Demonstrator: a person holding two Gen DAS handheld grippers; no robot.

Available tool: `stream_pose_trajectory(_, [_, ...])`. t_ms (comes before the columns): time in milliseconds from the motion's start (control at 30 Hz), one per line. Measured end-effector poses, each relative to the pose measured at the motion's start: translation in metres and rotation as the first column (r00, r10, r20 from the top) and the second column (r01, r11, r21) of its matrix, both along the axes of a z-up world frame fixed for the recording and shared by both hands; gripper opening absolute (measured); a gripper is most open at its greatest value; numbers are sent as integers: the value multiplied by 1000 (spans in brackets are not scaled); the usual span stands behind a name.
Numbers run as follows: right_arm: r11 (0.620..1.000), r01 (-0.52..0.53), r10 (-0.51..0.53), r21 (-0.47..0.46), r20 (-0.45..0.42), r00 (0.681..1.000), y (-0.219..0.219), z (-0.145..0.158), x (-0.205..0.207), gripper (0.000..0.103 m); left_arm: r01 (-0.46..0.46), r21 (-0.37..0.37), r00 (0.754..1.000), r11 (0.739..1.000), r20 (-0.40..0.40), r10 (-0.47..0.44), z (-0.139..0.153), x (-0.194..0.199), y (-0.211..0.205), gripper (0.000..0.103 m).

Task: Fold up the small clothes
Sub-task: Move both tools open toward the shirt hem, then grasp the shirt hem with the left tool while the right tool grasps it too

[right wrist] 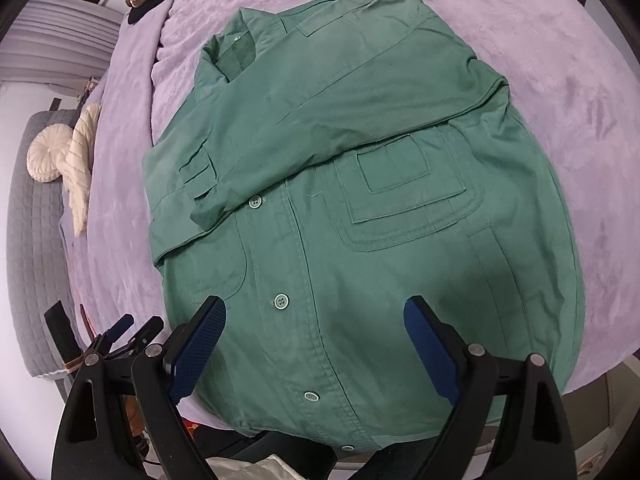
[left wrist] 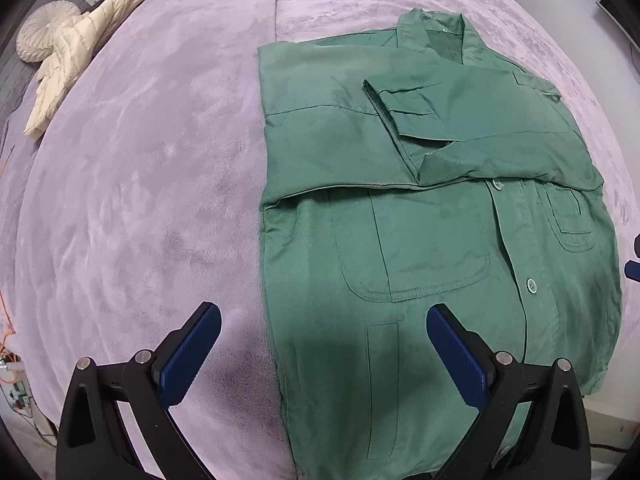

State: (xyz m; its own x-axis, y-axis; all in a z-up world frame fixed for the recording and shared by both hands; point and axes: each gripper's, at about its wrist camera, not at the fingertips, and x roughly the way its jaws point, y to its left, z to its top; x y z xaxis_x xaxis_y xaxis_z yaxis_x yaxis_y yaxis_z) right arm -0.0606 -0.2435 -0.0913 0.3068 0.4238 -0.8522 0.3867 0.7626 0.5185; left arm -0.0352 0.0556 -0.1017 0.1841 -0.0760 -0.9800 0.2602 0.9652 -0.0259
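A green button-up shirt [left wrist: 420, 216] lies front-up on the lilac plush blanket [left wrist: 140, 180] covering the bed, both sleeves already folded across its chest, collar at the far end. The left gripper [left wrist: 324, 344] hangs over the shirt's near left edge, jaws spread wide and holding nothing. The right gripper [right wrist: 316, 340] hovers above the lower button placket, likewise spread and empty. A cream quilted jacket [left wrist: 76, 52] sits well apart, near a round pillow [left wrist: 42, 34].
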Motion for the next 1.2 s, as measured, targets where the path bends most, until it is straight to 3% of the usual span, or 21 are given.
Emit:
stream_pose_trajectory(267, [997,-83,83,-6,24,996,-13,-1,-22,92,-72,20,997,997,10,72,3,-42,-7,103])
stream_pose_trajectory(700, [998,-55,55,7,15,998,-65,-27,-91,93,-101,26,995,995,-4,101,-7,-108,-27,103])
stream_pose_trajectory(900, [999,-46,45,-10,-37,998,-86,-50,-112,93,-153,65,984,986,-78,157,-37,-130,3,103])
stream_pose_trajectory(1200, [1000,1,-5,-25,-152,988,-114,-97,-148,93,-162,22,967,987,-198,163,-72,-144,17,103])
